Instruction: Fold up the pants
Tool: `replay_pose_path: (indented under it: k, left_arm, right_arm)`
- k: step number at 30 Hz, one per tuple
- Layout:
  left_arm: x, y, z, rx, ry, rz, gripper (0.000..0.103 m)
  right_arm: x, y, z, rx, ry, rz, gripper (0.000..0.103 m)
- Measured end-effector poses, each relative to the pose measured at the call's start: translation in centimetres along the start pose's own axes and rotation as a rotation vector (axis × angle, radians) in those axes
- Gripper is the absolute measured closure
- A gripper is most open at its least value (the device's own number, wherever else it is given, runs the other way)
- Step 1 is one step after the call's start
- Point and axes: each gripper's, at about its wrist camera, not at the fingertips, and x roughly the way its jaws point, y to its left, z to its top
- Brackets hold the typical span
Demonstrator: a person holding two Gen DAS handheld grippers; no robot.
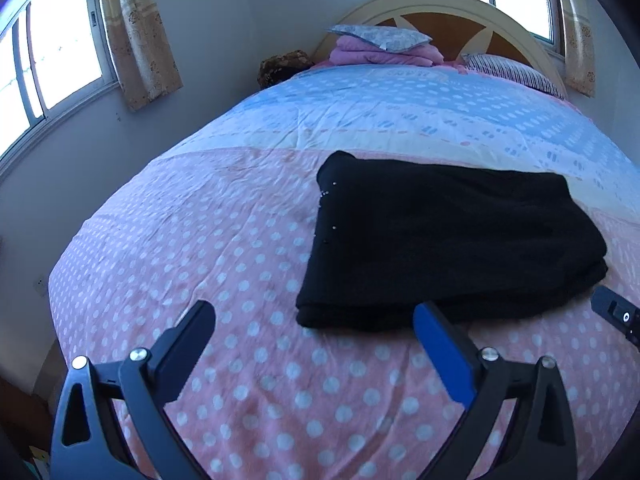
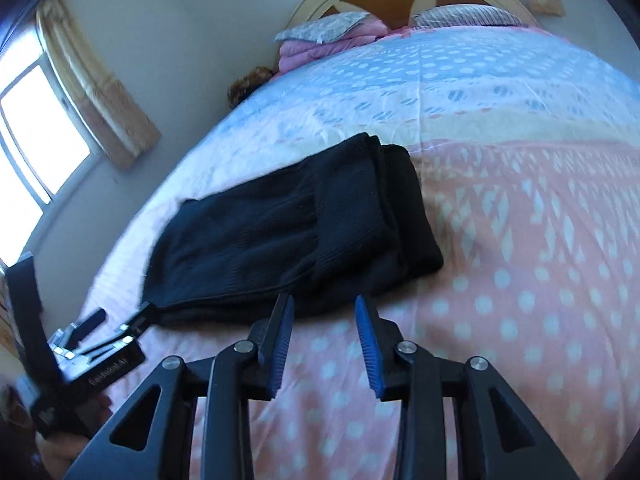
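Lying folded on the pink polka-dot bedspread (image 1: 248, 264), the black knit pants (image 1: 452, 240) sit just beyond both grippers: left gripper (image 1: 314, 322) spread wide, right gripper (image 2: 324, 312) partly apart, both empty.

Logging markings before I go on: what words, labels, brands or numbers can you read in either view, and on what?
Nothing can be read for certain.
White lettering on the body of the left tool, seen in the right wrist view: too blurred to read.
Faint print on the bedspread near the folded pink blanket: too small and distorted to read.
Black pants: no label shows, only small pale specks.
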Motion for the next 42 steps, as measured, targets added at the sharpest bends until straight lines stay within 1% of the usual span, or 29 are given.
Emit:
replay_pose_path:
  k: [1,3,5,8,10,12,14,15,16,18,21,25,30,42]
  left_arm:
    - [-0.9,0.0,-0.5,-0.007,-0.014,-0.005,0.001]
    - [-2.5,-0.2,-1.5,-0.014,-0.038,-0.025,0.001]
    - [-3.8,-0.5,-2.4,-0.014,-0.052,-0.044,0.001]
    - [-5.7,-1.2,-4.2,-0.005,-0.073,-0.076,0.001]
    - [-6.6,-1.7,-4.9,0.010,-0.080,-0.088,0.001]
    - [-7.4,-2.2,-5.3,0.018,-0.081,-0.085,0.001]
    - [-8.2,-2.4,-5.2,0.010,-0.080,-0.103,0.001]
    - [-8.5,-2.5,-5.2,0.008,-0.084,-0.112,0.001]
    - [-8.9,-2.5,-5.0,0.006,-0.095,-0.120,0.001]
    - [-9.5,-2.6,-5.0,0.009,-0.113,-0.099,0.001]
    - [-10.1,-2.8,-5.0,0.014,-0.131,-0.085,0.001]
    - [-10.1,-3.0,-5.2,0.004,-0.125,-0.100,0.001]
    - [-9.6,-3.1,-5.4,0.005,-0.117,-0.091,0.001]
    - [-9.3,-3.2,-5.5,0.003,-0.117,-0.097,0.001]
  right_arm:
    - [-1.0,-0.1,-0.6,0.030,-0.016,0.021,0.051]
    - [-2.7,0.1,-2.0,0.064,-0.050,0.035,0.044]
    - [-4.3,0.5,-3.3,0.046,-0.079,0.032,0.044]
    - [-7.1,0.9,-4.7,-0.012,-0.117,-0.032,0.044]
    - [-9.5,1.6,-5.2,-0.069,-0.187,-0.074,0.044]
    - [-11.4,2.4,-5.4,-0.126,-0.263,-0.113,0.043]
    - [-12.8,3.0,-5.4,-0.155,-0.321,-0.140,0.038]
    - [-13.4,3.2,-5.4,-0.156,-0.345,-0.146,0.036]
    - [-14.0,3.3,-5.5,-0.155,-0.363,-0.139,0.035]
    - [-14.8,3.5,-5.6,-0.155,-0.385,-0.120,0.035]
    - [-15.3,3.8,-5.8,-0.163,-0.394,-0.113,0.035]
    - [-15.4,4.1,-6.1,-0.178,-0.397,-0.112,0.035]
    - [-14.8,3.8,-6.2,-0.157,-0.376,-0.105,0.035]
    - [-14.5,3.4,-6.1,-0.151,-0.374,-0.111,0.035]
